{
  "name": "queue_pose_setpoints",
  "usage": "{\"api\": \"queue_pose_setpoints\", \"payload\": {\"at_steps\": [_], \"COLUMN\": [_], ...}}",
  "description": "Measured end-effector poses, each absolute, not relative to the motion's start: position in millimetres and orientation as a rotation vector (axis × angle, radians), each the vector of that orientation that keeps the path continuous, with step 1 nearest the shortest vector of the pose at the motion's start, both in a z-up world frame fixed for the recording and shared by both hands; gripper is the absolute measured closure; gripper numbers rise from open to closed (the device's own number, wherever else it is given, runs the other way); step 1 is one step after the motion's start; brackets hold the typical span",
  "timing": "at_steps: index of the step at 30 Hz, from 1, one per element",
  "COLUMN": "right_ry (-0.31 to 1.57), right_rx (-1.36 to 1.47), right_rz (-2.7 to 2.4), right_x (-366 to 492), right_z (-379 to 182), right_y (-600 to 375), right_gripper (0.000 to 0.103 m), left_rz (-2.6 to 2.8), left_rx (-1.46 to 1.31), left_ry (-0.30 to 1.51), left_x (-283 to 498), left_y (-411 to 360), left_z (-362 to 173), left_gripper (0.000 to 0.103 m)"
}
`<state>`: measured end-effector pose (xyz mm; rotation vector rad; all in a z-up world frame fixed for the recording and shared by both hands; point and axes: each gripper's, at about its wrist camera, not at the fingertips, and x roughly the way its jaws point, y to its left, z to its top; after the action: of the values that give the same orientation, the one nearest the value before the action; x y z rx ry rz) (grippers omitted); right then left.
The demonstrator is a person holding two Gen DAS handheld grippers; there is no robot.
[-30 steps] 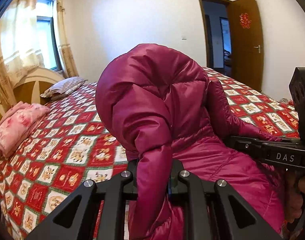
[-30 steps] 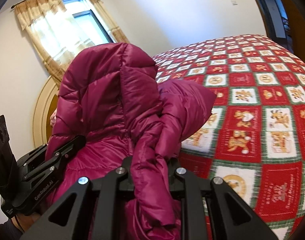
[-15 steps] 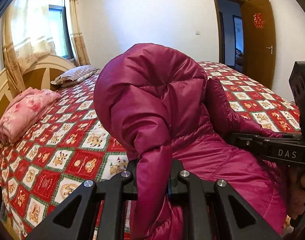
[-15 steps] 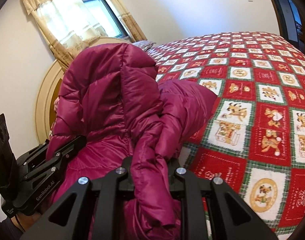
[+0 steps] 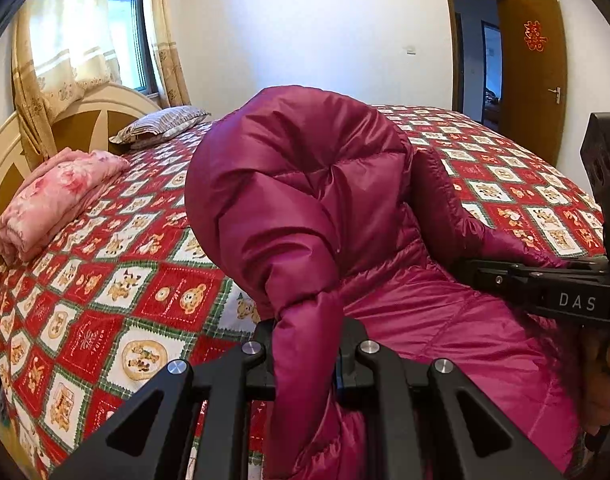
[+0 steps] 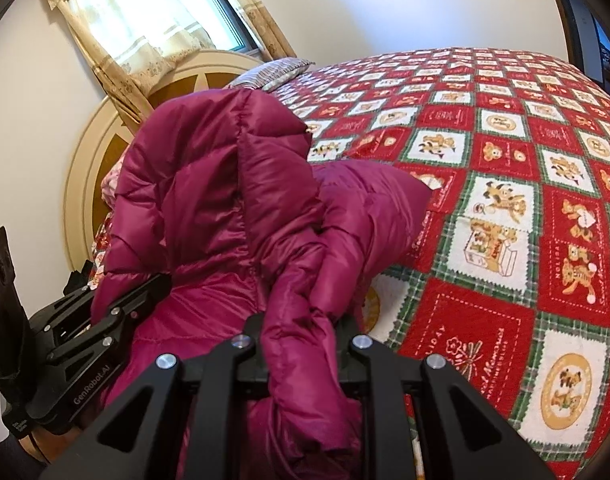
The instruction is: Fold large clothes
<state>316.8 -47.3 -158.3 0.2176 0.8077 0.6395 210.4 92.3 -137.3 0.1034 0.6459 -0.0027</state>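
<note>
Left claw (image 5: 305, 356): jaws narrow, clamped on a fold of the magenta down jacket (image 5: 305, 184). Right claw (image 6: 301, 344): jaws likewise narrow, clamped on a second bunched fold of the same garment (image 6: 225, 208).

Location of garment: held up between the two claws above the near edge of the bed (image 5: 117, 312), the hood bulging uppermost and one sleeve (image 6: 369, 208) drooping toward the quilt. Whether the lower part rests on the quilt cannot be told.

Containers: none seen.

Writing: "DAS" in white on the right tool's body in the left view (image 5: 577, 302); "GenRobot.AI" on the left tool's side in the right view (image 6: 91, 384). A red character decoration (image 5: 535, 36) is fixed to the open brown door. Small lettering in the quilt's red squares is too small to read.

Other items: folded pink blanket (image 5: 53, 200) and striped pillow (image 5: 161, 126) by the headboard.
</note>
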Motion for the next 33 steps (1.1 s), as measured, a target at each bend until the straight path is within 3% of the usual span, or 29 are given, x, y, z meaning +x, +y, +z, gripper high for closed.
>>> {"api": "queue_pose_setpoints", "payload": {"at_steps": [5, 11, 19, 24, 33], "right_ry": [0.82, 0.834, 0.843, 0.848, 0.847], "right_rx": [0.206, 0.208, 0.216, 0.217, 0.213], "right_rz": [0.634, 0.625, 0.607, 0.593, 0.564], "right_x": [322, 324, 323, 323, 324], "right_z": [-162, -169, -179, -183, -191], "right_y": [-41, -39, -41, -42, -44], "right_gripper": [0.083, 0.083, 0.081, 0.076, 0.064], "left_rz": [0.009, 0.031, 0.072, 0.109, 0.119], "left_rx": [0.097, 0.088, 0.09, 0.062, -0.004], "left_ry": [0.662, 0.689, 0.693, 0.698, 0.702], "left_x": [213, 216, 218, 220, 224], "left_y": [99, 106, 114, 123, 133], "left_z": [-145, -156, -167, -173, -182], "left_gripper": [0.083, 0.069, 0.035, 0.019, 0.011]}}
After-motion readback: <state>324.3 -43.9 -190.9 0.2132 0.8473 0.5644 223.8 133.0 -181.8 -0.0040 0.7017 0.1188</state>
